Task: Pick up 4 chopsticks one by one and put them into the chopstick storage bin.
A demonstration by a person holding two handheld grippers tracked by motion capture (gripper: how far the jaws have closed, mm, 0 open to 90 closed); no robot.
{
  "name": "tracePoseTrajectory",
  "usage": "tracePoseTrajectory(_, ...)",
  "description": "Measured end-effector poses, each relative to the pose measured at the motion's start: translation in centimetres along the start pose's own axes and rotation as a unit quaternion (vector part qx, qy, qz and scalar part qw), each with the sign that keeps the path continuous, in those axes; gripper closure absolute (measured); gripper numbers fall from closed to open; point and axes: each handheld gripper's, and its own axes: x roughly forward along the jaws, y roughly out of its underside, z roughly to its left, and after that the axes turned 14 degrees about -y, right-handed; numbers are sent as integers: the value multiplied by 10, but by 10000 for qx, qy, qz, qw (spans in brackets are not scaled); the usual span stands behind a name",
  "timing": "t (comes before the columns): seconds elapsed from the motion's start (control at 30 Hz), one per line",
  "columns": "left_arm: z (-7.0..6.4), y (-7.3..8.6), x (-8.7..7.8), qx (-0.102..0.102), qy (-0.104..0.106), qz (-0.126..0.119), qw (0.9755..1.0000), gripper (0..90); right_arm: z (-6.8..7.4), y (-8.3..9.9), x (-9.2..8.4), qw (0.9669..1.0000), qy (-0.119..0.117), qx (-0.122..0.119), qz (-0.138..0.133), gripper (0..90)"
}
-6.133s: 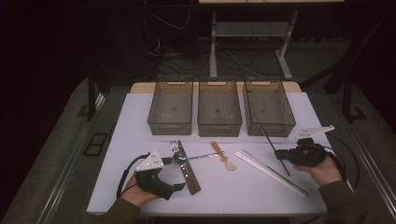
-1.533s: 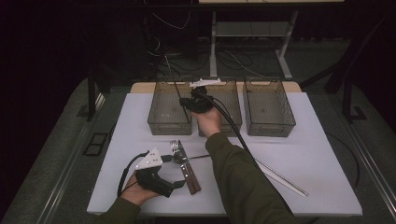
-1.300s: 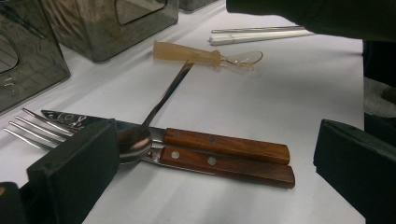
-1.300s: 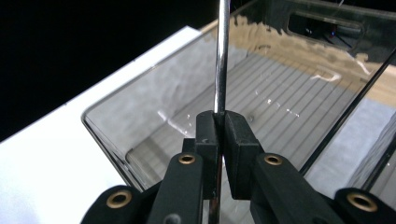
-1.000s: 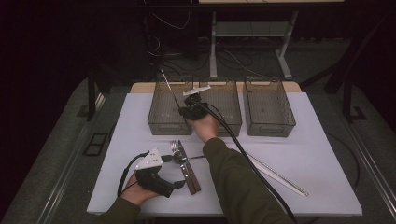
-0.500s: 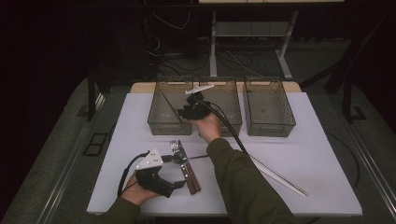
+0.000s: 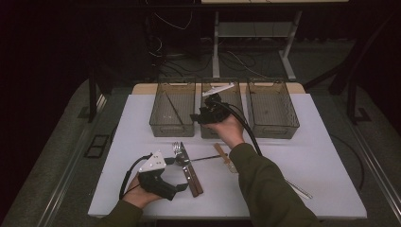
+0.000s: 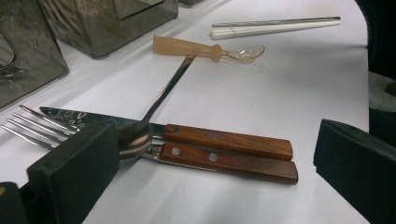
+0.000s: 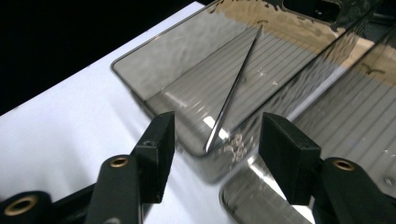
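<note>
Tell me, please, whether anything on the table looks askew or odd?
Slightly. The chopstick in the left bin lies slanted corner to corner, one end propped against the wall. A spoon lies crosswise over the knife and fork. Nothing looks spilled or damaged.

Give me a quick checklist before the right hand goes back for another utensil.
1. Metal chopstick lies inside the left bin: ok.
2. Right hand-held gripper has just been opening, nothing between its jaws: ok.
3. Left hand-held gripper open near the knife and fork: ok.
4. Metal spoon free to lift, its bowl resting on the knife and fork: cannot tell.
5. Remaining chopsticks and plastic spoon unobstructed on the table: ok.
</note>
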Motion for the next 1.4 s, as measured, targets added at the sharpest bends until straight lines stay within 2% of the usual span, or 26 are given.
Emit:
tracePoseTrajectory(0.1,0,0,1,0,3,-51,10000,0,-1,6,-14,10000,-38,-44,-10,439)
tracePoseTrajectory(0.37,-1,1,1,-23,-5,13,10000,0,-6,24,-53,10000,-67,0,-59,388)
tracePoseTrajectory(0.53,-2,1,1,-55,-16,0,10000,0,-9,39,-74,9999,-92,-49,108,370)
tracePoseTrajectory(0.8,-2,1,2,7,-14,18,10000,0,-18,64,-107,9999,-23,0,163,371)
tracePoseTrajectory(0.9,-2,1,1,3,-23,31,10000,0,-20,75,-117,9997,17,-68,228,356)
tracePoseTrajectory(1.27,0,1,4,-18,-78,-54,10000,0,-25,114,-142,9995,22,6,309,338)
tracePoseTrajectory(1.4,3,0,6,67,-56,-12,10000,0,-27,124,-148,9988,60,-36,475,344)
